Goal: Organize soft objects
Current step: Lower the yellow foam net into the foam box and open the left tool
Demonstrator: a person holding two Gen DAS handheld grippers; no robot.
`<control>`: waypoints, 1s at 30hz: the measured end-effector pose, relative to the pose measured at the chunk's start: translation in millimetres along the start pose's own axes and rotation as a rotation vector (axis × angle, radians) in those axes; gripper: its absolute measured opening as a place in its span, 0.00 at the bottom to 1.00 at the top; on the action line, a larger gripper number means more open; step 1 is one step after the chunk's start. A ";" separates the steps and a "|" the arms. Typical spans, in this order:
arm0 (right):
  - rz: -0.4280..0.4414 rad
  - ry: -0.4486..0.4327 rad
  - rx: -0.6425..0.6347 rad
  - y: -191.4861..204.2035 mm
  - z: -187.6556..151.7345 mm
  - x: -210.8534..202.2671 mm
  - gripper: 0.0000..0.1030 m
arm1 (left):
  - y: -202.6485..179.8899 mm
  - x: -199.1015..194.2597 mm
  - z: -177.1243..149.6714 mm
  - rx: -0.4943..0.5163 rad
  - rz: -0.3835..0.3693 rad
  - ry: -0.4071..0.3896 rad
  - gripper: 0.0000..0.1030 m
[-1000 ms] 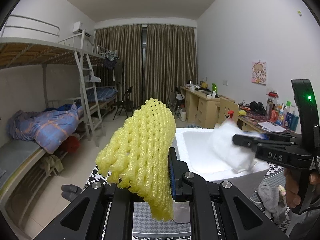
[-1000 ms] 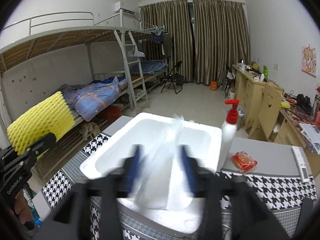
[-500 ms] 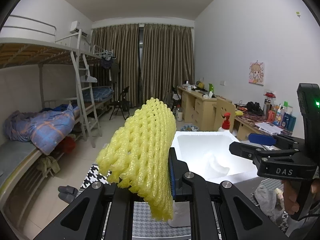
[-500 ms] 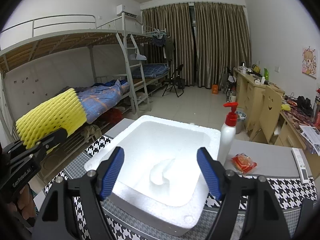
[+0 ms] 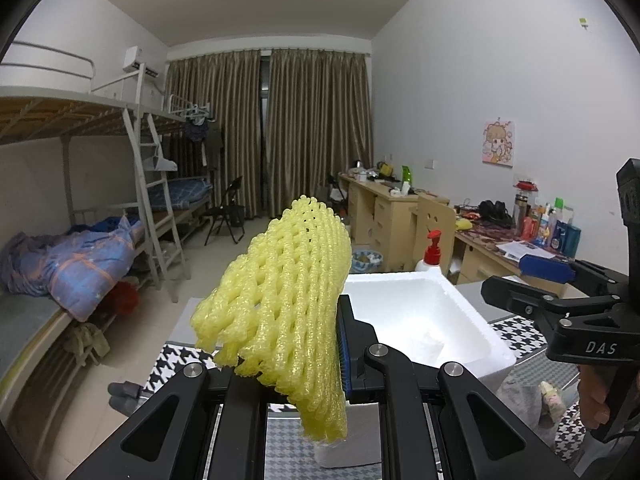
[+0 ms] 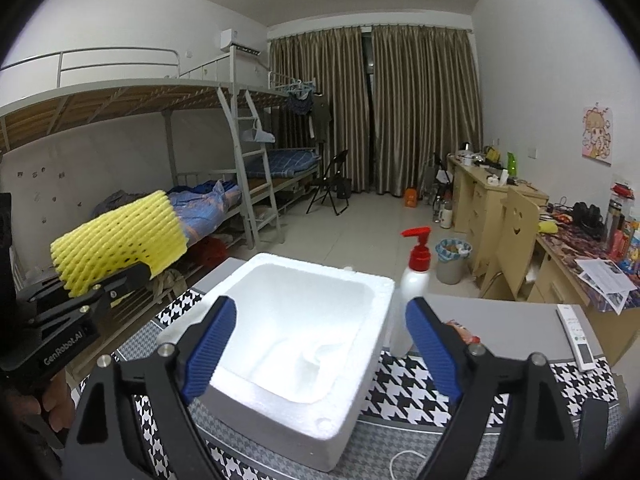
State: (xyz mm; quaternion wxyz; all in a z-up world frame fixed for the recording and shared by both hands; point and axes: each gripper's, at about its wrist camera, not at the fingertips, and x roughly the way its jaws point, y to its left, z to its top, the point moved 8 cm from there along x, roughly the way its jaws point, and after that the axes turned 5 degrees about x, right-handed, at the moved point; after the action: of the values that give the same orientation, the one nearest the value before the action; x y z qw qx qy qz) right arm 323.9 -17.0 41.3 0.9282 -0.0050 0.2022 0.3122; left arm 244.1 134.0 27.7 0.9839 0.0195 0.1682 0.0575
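Observation:
My left gripper is shut on a yellow foam net sleeve and holds it in the air, left of the white foam box; the sleeve also shows in the right wrist view. My right gripper is open and empty, in front of and above the box. A white soft plastic piece lies inside the box. The box also shows in the left wrist view, with the right gripper to its right.
A white pump bottle with a red top stands at the box's right. An orange packet and a remote lie on the houndstooth-covered table. Grey cloth lies near the right hand. Bunk beds stand left, desks right.
My right gripper opened and let the white plastic piece drop into the box, then drew back. My left gripper kept the yellow sleeve and shifted slightly.

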 end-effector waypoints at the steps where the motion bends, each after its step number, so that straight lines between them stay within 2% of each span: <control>1: -0.005 -0.003 -0.001 -1.3 -0.1 -1.1 0.88 | -2.3 1.5 0.9 0.004 -0.005 0.002 0.13; 30: -0.131 -0.032 0.056 -66.7 -18.2 -38.1 0.89 | -56.7 36.3 5.9 0.062 -0.113 0.070 0.13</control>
State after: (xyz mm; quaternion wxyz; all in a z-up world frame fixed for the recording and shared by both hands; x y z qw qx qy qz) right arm 328.3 -95.2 31.1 0.9495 0.0129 0.1953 0.2453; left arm 286.1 81.9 18.1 0.9780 0.0382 0.2052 -0.0028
